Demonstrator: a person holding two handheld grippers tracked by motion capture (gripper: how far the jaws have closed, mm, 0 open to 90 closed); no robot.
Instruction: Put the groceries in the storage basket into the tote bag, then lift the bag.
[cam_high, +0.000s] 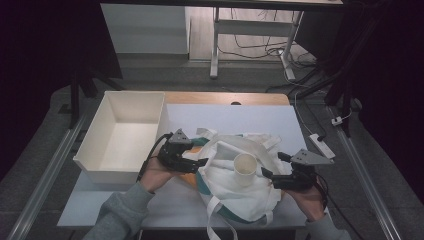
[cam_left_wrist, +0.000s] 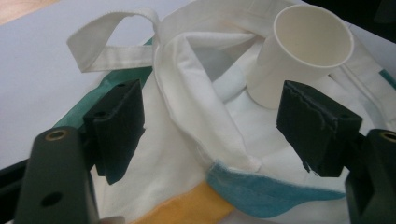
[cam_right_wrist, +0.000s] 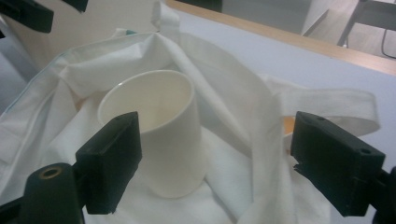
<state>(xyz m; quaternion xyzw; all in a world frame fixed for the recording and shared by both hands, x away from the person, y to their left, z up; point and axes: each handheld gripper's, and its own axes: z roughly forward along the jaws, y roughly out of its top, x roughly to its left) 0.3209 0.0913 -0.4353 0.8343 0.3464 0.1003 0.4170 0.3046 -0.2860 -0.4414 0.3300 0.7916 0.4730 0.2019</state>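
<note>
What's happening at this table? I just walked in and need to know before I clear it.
A person is working on a white cloth bag with a gripper in each hand. A white paper cup stands upright on the bag's rumpled cloth. The left gripper is at the bag's left edge and the right gripper at its right, near the cup. Both have their jaws open, gripping nothing. A white box sits empty to the left.

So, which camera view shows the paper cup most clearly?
The right gripper view: the paper cup stands close and whole on the cloth bag. The left gripper view has it partly behind a jaw; the high view shows it small.
</note>
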